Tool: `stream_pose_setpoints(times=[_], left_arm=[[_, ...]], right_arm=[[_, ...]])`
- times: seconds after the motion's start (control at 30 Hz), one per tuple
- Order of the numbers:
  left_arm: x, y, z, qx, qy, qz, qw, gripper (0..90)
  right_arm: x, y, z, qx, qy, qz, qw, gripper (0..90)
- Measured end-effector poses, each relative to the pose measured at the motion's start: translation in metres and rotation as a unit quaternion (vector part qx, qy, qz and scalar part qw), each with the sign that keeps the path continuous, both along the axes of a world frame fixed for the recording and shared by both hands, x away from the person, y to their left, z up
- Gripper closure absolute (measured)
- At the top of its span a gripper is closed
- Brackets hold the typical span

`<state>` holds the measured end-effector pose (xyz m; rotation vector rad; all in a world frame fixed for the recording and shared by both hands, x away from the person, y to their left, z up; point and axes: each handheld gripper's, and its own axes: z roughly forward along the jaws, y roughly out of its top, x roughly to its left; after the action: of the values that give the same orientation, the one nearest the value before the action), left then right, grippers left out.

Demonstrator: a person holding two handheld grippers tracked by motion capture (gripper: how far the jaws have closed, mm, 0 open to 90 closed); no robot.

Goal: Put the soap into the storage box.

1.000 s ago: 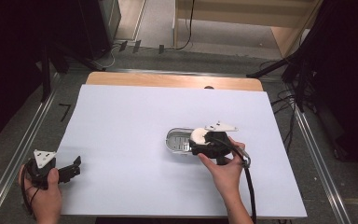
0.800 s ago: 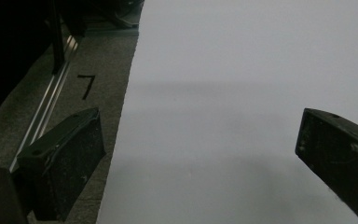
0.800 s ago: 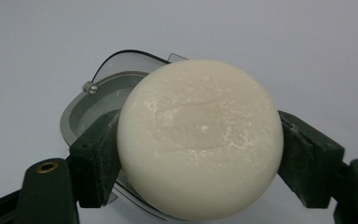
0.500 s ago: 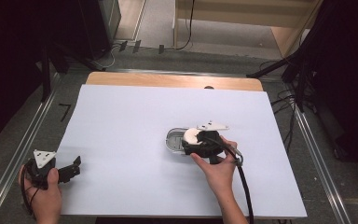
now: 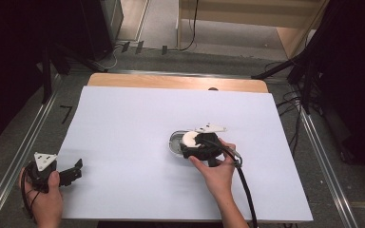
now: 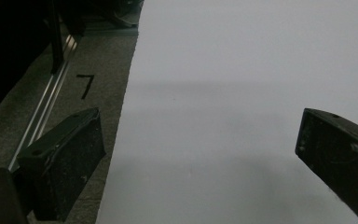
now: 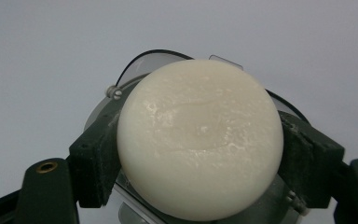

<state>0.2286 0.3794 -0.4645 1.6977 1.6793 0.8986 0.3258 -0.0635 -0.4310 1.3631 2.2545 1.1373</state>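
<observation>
Soap bar [image 7: 200,144], round, cream, waxy, clamped between right gripper [image 7: 200,154] black jaws, oval metal dish [image 5: 177,141] directly beneath, left gripper [image 6: 200,154] wide open, empty.

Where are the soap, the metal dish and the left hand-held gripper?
soap [image 7: 199,140], right gripper view, middle of its rounded face
metal dish [image 5: 174,141], high view, left rim
left hand-held gripper [image 6: 200,158], left gripper view, midway between its open jaws

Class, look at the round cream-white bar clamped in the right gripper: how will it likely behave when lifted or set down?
The bar looks glossy and rounded, so it may slip in the right gripper. Probably stiff, keeping its shape. Set on edge, it might roll.
</observation>
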Motion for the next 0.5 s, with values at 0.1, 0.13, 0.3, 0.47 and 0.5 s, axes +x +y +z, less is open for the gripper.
stream_pose_setpoints(times=[0.1,0.13,0.3,0.47,0.5], left_arm=[[0.0001,0.0000,-0.0001,0.000,0.000,0.000,1.0000,2.0],[0.0000,-0.0001,0.0000,0.000,0.000,0.000,1.0000,2.0],[0.0001,-0.0001,-0.0001,0.000,0.000,0.000,1.0000,2.0],[0.0000,0.0001,0.0000,-0.001,0.000,0.001,1.0000,2.0],[0.0000,0.0001,0.0000,-0.001,0.000,0.001,1.0000,2.0]], right_arm=[[0.0001,0.0024,-0.0013,-0.002,0.002,0.001,1.0000,23.4],[0.0003,0.0032,-0.0018,-0.002,0.002,0.001,1.0000,23.4],[0.0021,0.0050,-0.0058,-0.008,0.007,-0.003,0.9999,23.4],[0.0037,0.0066,-0.0093,-0.014,0.012,-0.004,0.9998,23.3],[0.0036,0.0069,-0.0096,-0.014,0.014,-0.006,0.9998,23.3]])
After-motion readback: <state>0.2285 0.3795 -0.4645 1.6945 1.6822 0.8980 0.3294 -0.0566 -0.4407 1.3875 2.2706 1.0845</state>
